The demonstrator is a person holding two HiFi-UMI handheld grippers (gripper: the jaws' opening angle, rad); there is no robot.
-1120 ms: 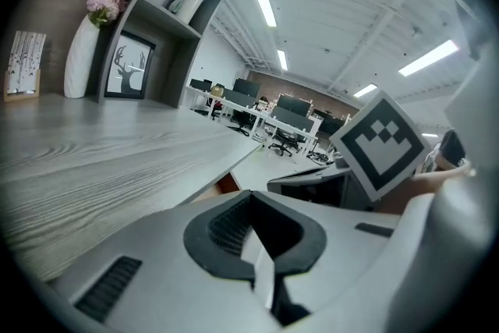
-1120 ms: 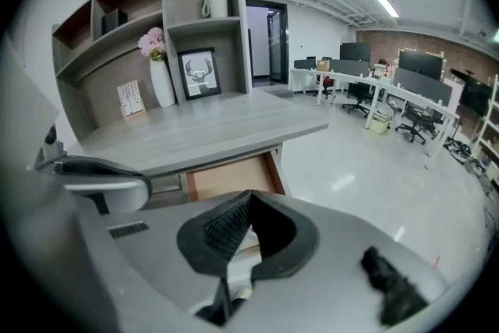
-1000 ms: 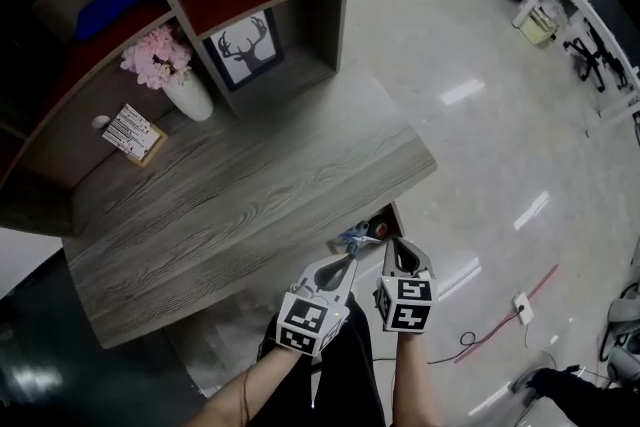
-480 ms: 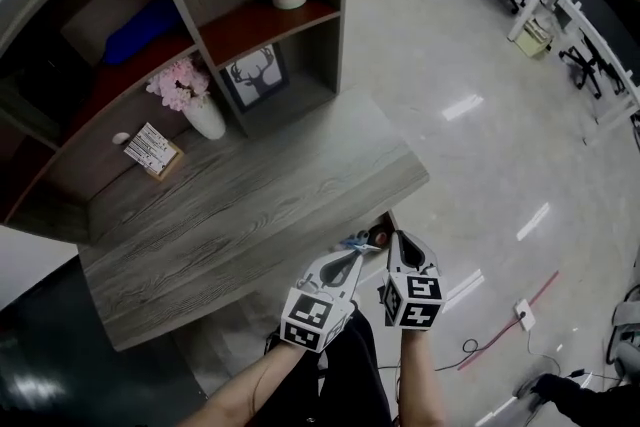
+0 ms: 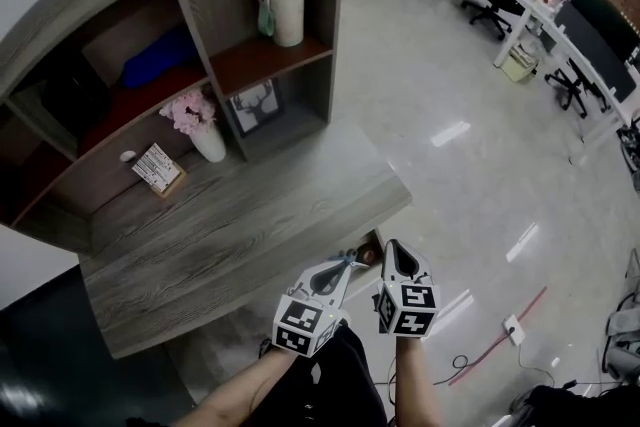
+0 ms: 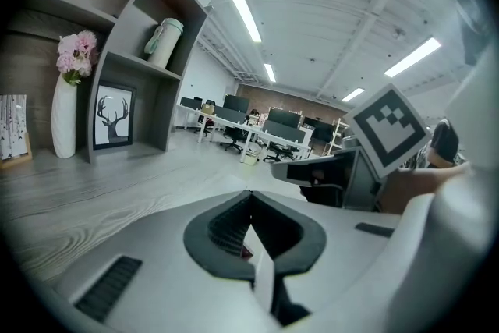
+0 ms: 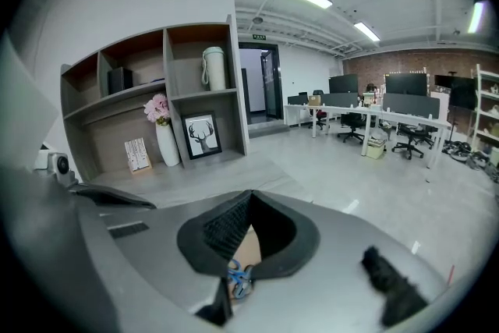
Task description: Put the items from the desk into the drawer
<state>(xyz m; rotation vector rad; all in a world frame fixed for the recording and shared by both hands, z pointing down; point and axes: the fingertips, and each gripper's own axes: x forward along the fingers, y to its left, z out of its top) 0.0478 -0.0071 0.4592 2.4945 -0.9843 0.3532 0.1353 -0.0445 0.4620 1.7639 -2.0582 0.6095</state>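
Observation:
The grey wooden desk [image 5: 250, 215] has a bare top. Just past its near right corner a sliver of the open drawer [image 5: 367, 243] shows. Both grippers hover side by side in front of it, raised to about desktop height. My left gripper [image 5: 349, 260] [image 6: 249, 196] is shut with nothing in it. My right gripper [image 5: 391, 247] [image 7: 249, 196] is also shut and empty. Below the right gripper's tips, blue scissors [image 7: 238, 277] lie in the drawer. The right gripper's marker cube [image 6: 386, 129] shows in the left gripper view.
On the shelf unit behind the desk stand a white vase with pink flowers [image 5: 205, 130], a deer picture [image 5: 255, 105], a small card [image 5: 158, 168] and a pale bottle [image 5: 283, 0]. Office desks and chairs [image 5: 520, 5] line the far right. A cable [image 5: 490, 340] lies on the glossy floor.
Both grippers have risen together, still shut, side by side. The head view has tilted up, so more of the shelf shows and the drawer is mostly hidden behind the grippers.

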